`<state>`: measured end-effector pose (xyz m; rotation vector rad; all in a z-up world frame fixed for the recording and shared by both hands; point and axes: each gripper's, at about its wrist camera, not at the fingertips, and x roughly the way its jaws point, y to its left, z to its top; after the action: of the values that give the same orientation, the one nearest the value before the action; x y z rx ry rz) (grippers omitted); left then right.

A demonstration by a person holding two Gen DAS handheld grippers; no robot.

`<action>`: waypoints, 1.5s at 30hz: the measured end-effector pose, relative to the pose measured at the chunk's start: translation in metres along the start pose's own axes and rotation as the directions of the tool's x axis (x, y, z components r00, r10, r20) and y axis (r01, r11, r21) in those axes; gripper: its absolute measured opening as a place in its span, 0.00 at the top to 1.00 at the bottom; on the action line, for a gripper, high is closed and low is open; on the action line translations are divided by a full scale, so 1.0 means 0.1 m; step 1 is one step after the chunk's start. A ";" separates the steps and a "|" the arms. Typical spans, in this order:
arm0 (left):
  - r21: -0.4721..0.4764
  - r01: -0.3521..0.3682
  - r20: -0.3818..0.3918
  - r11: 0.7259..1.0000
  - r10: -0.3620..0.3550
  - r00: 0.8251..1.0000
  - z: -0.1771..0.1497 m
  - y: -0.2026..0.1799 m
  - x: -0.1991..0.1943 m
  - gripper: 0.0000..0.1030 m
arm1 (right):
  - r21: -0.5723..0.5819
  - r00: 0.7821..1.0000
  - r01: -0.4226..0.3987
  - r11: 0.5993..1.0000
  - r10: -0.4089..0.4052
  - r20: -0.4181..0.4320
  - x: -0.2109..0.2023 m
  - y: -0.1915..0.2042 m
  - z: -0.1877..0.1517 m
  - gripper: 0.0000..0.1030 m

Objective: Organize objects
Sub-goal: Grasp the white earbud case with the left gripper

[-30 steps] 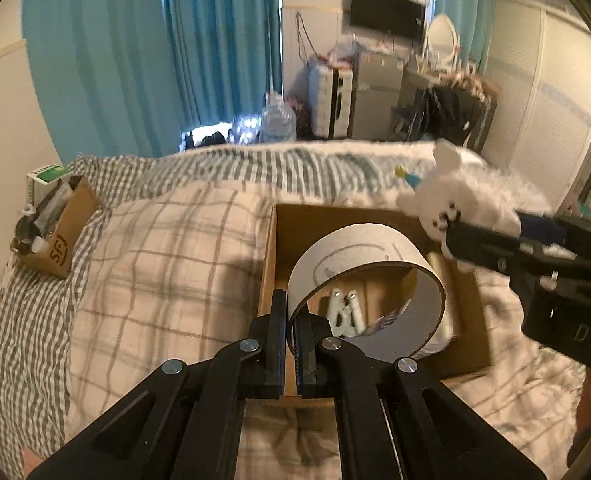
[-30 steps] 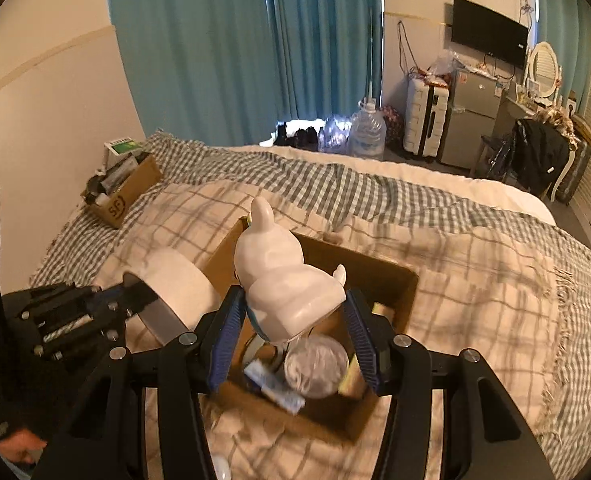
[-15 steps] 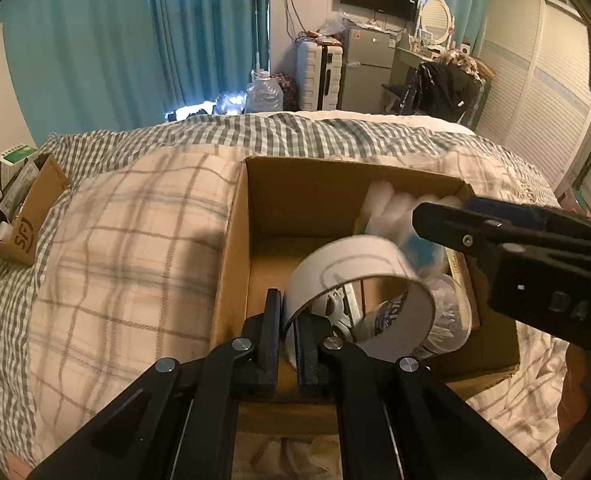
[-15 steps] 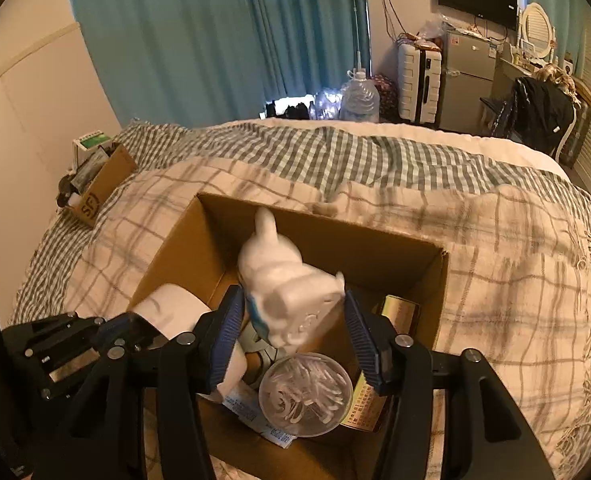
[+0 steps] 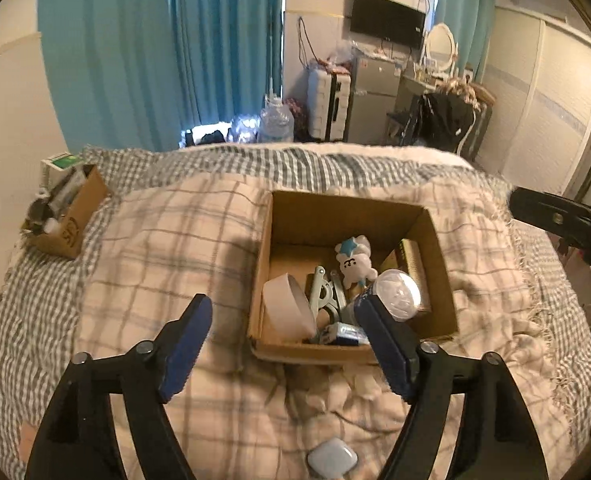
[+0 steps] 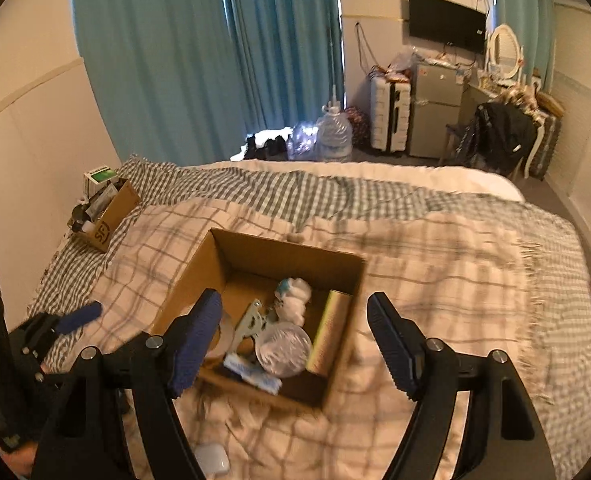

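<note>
broadly, a bed point(image 5: 143, 240) under a plaid blanket fills both views, its near end cut off by the lens rim. on it sits an open cardboard box point(image 5: 347, 212), with a smaller cardboard box point(image 5: 75, 220) of bottles and tubes well apart at the bed's left edge, its contents too crowded to name. the left gripper point(image 5: 287, 344) hangs above the blanket just short of the open box, its blue-padded fingers spread wide and holding nothing; the right gripper point(image 6: 295, 340) is likewise wide apart and empty, hovering over the box's near side. inside the box, a tape roll point(image 5: 285, 308) leans against the left wall, partly hidden in the right wrist view by a finger pad. a yellow-green carton point(image 6: 329, 332) stands along the right wall. a clear round lidded tub point(image 6: 285, 346) lies near the front, its contents blurred. a white plush toy point(image 5: 353, 262) with a blue star lies toward the middle, beside pale clips point(image 5: 323, 292) whose shape is hard to read. a blue-and-white packet point(image 6: 251, 372) lies at the front, half covered. a small pale case point(image 5: 331, 458) rests on the blanket at the bottom edge.
</note>
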<state>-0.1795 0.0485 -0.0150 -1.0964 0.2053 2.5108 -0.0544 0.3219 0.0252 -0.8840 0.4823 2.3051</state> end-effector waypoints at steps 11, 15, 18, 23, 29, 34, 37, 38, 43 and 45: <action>-0.109 0.003 0.068 0.994 0.004 0.998 -0.39 0.15 -0.60 0.04 | -0.080 0.992 0.120 0.990 -0.118 0.037 -1.02 0.01 -0.43 0.09; -0.121 -0.012 0.064 0.993 0.020 0.998 -0.65 0.10 -0.55 0.04 | -0.103 0.992 0.124 0.987 -0.120 0.044 -0.94 0.04 -0.78 0.05; -0.119 -0.036 0.057 0.992 0.043 0.997 -0.81 0.04 -0.45 0.04 | -0.070 0.992 0.125 0.990 -0.123 0.035 -0.73 0.00 -1.03 0.05; -0.170 -0.016 0.008 0.985 0.018 1.000 -1.04 -0.02 -0.14 0.04 | -0.027 0.992 0.122 0.992 -0.123 -0.010 -0.25 -0.06 -1.36 0.05; -0.157 -0.067 -0.046 0.985 0.061 0.997 -1.30 -0.14 0.28 0.04 | 0.025 0.985 0.143 0.989 -0.139 -0.102 0.32 -0.19 -1.69 0.05; -0.138 -0.078 -0.132 0.987 0.060 0.989 -1.55 -0.17 0.54 0.04 | 0.017 0.971 0.131 0.991 -0.125 -0.206 0.66 -0.18 -1.88 0.05; -0.107 -0.070 -0.172 0.992 0.051 0.984 -1.65 -0.23 0.63 0.07 | 0.024 0.968 0.130 0.991 -0.122 -0.220 0.71 -0.20 -1.90 0.05; -0.095 -0.065 -0.182 0.993 0.047 0.982 -1.66 -0.26 0.65 0.12 | 0.028 0.967 0.127 0.992 -0.117 -0.226 0.72 -0.21 -1.91 0.05; -0.008 -0.015 -0.261 1.000 0.013 0.965 -1.77 -0.45 0.80 0.29 | 0.047 0.963 0.119 0.992 -0.104 -0.248 0.75 -0.24 -1.92 0.05; 0.007 0.021 -0.295 1.000 -0.018 0.955 -1.79 -0.51 0.86 0.30 | 0.048 0.962 0.118 0.992 -0.103 -0.251 0.75 -0.24 -1.92 0.05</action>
<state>-0.0912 0.0688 -0.1992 -1.4596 0.2876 2.3152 0.0079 0.2707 -0.1662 -1.1464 0.5924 2.0771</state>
